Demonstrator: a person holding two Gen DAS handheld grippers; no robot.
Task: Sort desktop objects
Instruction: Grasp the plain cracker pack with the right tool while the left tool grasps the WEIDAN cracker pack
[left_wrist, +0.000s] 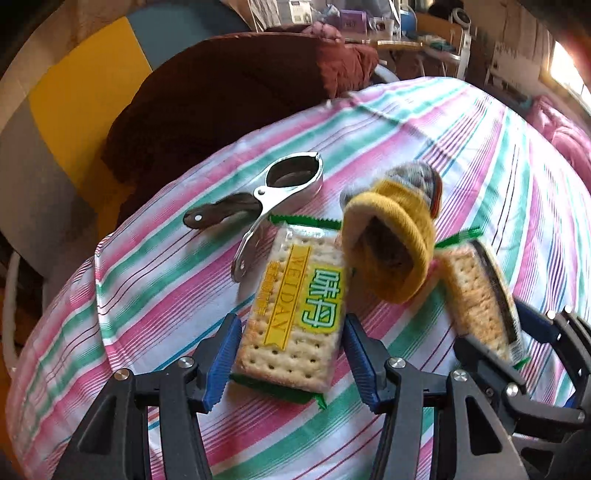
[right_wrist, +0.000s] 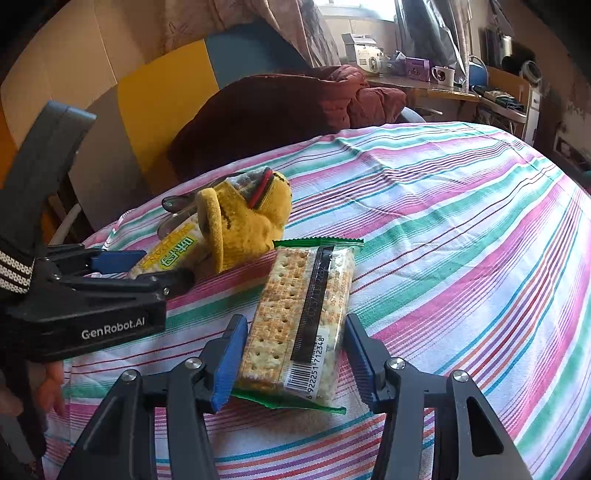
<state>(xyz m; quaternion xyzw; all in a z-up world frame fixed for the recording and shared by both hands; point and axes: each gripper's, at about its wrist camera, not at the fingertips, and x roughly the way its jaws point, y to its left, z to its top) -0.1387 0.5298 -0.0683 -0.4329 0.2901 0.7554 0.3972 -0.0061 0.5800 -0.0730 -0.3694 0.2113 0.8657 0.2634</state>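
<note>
A cracker packet with a yellow-green label (left_wrist: 295, 314) lies on the striped cloth between the open fingers of my left gripper (left_wrist: 291, 354); the blue pads flank it with small gaps. A second cracker packet, barcode side up (right_wrist: 303, 321), lies between the open fingers of my right gripper (right_wrist: 295, 362). It also shows in the left wrist view (left_wrist: 480, 302), with the right gripper (left_wrist: 524, 332) around it. A yellow sock (left_wrist: 391, 236) (right_wrist: 243, 218) lies bunched between the packets. A metal clamp tool with a dark handle (left_wrist: 273, 192) lies behind the left packet.
The striped tablecloth (right_wrist: 443, 229) covers the table, with open cloth to the right. A dark red quilt (left_wrist: 229, 103) sits on a chair behind the table's far edge. A cluttered desk with mugs (right_wrist: 439, 75) stands in the background.
</note>
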